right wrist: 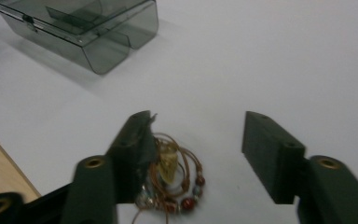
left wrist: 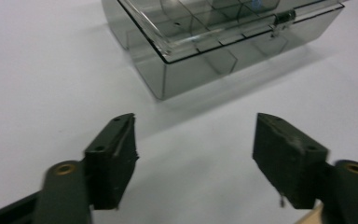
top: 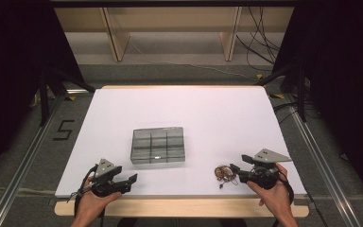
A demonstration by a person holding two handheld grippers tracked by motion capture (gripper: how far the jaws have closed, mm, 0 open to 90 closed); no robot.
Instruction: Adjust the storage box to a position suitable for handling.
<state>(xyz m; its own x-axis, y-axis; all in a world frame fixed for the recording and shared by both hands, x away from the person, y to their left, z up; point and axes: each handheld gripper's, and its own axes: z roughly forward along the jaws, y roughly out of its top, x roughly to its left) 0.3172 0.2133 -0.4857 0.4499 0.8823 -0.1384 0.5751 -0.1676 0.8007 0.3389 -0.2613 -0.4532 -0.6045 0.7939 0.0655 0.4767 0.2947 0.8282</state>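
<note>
Overhead, high view
Surface: a white table point(top: 194, 113) with a pale wooden edge along its near side, standing on a grey floor point(top: 23, 142).
Room: black curtains at both sides, light wooden furniture legs point(top: 116, 38) at the back, loose cables point(top: 260, 42) on the floor, a black mark shaped like a 5 point(top: 64, 129) taped left of the table.
Container: a smoky clear compartment box point(top: 158, 145) lies flat near the table's middle, lid down; its cells look bare.
Task thing: a small tangle of beaded jewellery point(top: 224, 173) lies on the white top near the front edge, right of the box and well apart from it.
Left gripper point(top: 131, 178): held in the left hand point(top: 92, 201) at the front left, jaws apart, nothing between them.
Right gripper point(top: 233, 168): held in the right hand point(top: 274, 189), its tips just beside the jewellery.

Left gripper view
Surface: plain white tabletop.
Container: the box point(left wrist: 223, 37) sits ahead of the jaws with its latch closed and dividers visible through the lid.
Jaws: spread wide over bare table, grasping nothing.

Right gripper view
Surface: white top, with the wooden edge at lower left.
Container: the box point(right wrist: 81, 25) lies far off at upper left.
Task thing: the jewellery point(right wrist: 172, 177), of brown cord loops, red and blue beads and a yellowish pendant, lies between the jaws against the left one.
Jaws: still apart, the right one clear of the jewellery; not clenched on it.
</note>
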